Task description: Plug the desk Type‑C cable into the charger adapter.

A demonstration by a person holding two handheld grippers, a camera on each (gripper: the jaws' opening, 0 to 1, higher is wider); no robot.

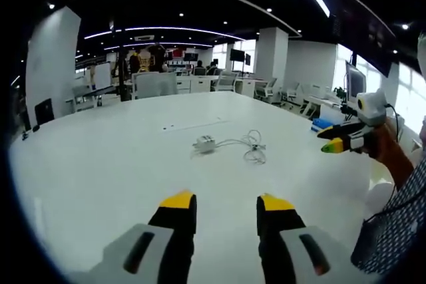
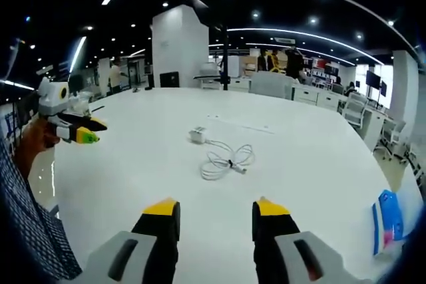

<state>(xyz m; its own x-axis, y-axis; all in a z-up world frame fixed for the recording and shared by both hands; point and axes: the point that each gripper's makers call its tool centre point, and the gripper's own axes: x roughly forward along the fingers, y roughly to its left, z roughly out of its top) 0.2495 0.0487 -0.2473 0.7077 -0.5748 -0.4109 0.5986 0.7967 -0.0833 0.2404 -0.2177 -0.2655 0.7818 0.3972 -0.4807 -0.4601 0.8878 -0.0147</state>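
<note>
Charger adapter (image 2: 198, 135) lies on table (image 2: 319, 164) beside coiled cable (image 2: 227, 159).

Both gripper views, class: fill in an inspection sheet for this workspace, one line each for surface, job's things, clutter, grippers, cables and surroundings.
Surface: large white table, bare around the job's things.
Job's things: white charger adapter near the table's middle; white Type-C cable coiled loosely beside it. Whether it is plugged in cannot be told.
Clutter: blue packet near the table edge.
Grippers: left gripper and right gripper both open, holding nothing, short of the adapter.
Cables: the coiled one only.
Surroundings: open office with desks, chairs, monitors, white pillars, ceiling strip lights; people standing far off.
</note>
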